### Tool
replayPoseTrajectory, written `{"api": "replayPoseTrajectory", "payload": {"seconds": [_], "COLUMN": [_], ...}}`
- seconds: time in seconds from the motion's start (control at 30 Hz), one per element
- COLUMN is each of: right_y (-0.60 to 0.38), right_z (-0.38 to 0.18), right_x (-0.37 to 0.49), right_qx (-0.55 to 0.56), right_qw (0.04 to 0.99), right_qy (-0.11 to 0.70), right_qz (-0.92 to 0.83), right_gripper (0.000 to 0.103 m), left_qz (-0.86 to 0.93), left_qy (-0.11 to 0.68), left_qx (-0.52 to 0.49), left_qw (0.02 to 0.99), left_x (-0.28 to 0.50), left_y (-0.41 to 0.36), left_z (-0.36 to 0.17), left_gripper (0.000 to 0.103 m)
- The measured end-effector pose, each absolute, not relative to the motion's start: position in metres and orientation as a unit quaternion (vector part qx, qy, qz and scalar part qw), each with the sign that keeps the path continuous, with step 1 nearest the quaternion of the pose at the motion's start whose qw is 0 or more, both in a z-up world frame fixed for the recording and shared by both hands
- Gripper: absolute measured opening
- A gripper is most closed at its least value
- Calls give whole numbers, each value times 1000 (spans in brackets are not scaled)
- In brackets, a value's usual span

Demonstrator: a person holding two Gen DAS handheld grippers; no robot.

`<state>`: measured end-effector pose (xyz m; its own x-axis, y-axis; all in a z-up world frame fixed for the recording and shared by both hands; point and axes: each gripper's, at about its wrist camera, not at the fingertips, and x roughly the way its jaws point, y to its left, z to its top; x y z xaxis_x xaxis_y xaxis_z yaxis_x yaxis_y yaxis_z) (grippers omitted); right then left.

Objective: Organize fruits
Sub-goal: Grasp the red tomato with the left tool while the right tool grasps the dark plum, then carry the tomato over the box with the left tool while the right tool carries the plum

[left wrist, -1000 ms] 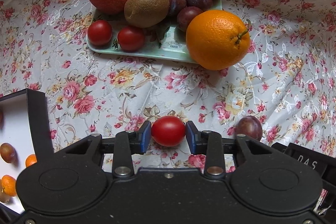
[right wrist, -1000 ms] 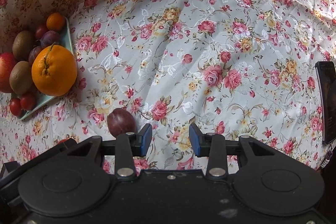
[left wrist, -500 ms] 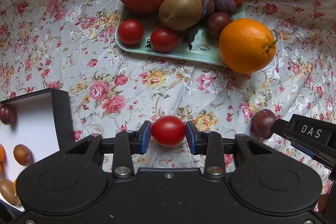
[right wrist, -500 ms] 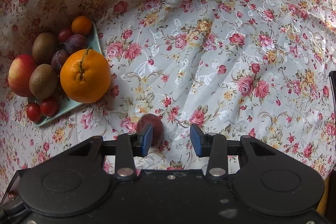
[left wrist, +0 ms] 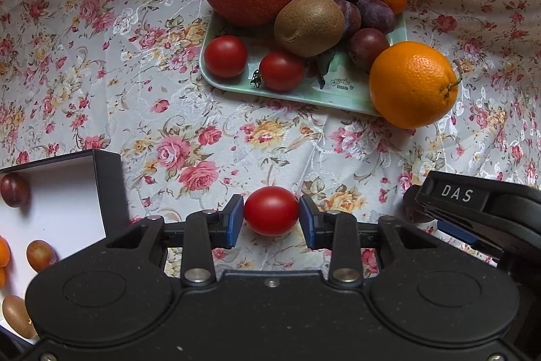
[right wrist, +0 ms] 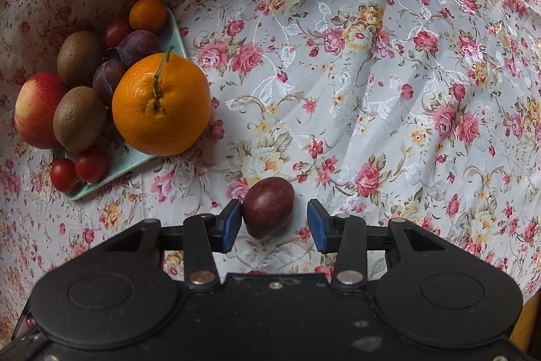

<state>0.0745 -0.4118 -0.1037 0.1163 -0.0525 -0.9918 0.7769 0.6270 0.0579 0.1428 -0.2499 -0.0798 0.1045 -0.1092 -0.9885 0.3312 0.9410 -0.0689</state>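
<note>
**Floral cloth over the desk, lit from the far side**

A white woven cloth (right wrist: 355,97) printed with pink, red and yellow roses covers the whole desk (left wrist: 209,137). It lies in soft creases and rises in folds along the far edges. Bright light glances off its shiny woven leaf patterns. At the right view's lower right corner a strip of orange-brown wood (right wrist: 527,317) shows.

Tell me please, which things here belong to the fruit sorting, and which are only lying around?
Belong to the job:
- tomato held in the left gripper
- plum between the open right gripper fingers
- green tray of fruit
- orange
- white box

Only lying around:
- floral tablecloth
</note>
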Motion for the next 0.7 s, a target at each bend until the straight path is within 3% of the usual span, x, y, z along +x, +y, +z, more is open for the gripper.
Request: {"api": "replayPoseTrajectory", "payload": {"seconds": [0.2,0.27,0.7], "right_y": [-417,-419,-400], "right_z": [-112,-114,-91], "right_x": [76,76,68], "right_qx": [334,342,326], "right_qw": [660,654,677], "right_qy": [590,594,588], "right_qz": [-324,-319,-299], "right_gripper": [41,36,35], "left_qz": [-148,-149,-141], "left_qy": [655,654,639], "left_qx": [80,81,94], "left_qw": [737,737,750], "left_x": [147,147,141], "left_y": [-248,-248,-241], "left_z": [-81,-81,-66], "left_gripper": [44,44,44]}}
